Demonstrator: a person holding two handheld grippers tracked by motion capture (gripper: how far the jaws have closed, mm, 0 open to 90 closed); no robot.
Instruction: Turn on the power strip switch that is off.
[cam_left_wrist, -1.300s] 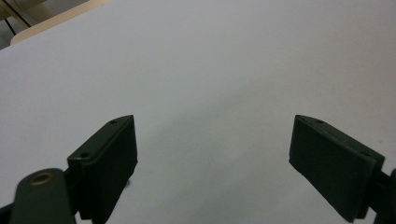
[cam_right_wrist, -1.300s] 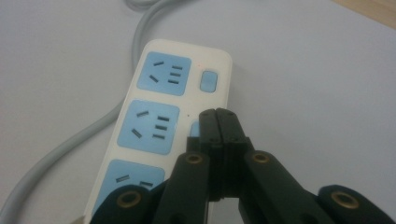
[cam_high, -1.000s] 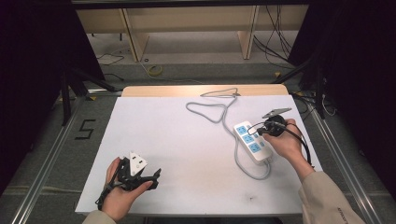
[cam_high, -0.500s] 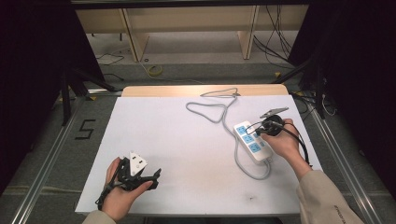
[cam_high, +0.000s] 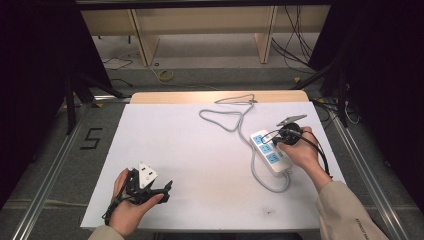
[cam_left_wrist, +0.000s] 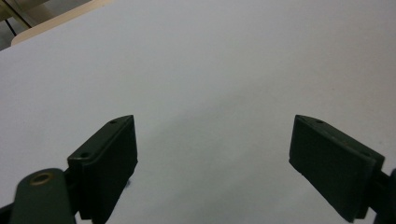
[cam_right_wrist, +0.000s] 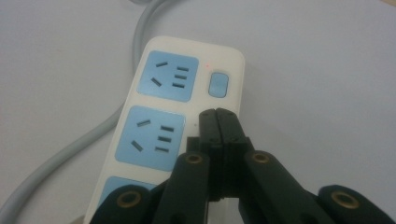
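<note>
Right tongs (cam_right_wrist: 217, 114) over power strip (cam_right_wrist: 159, 116)

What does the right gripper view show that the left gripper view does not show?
The right gripper view has the power strip with blue sockets, its switch, a small red light, the grey cable, and the right gripper with fingers shut together over the strip. The left gripper view has the left gripper with fingers wide apart, nothing between them. Both show the white table.
</note>
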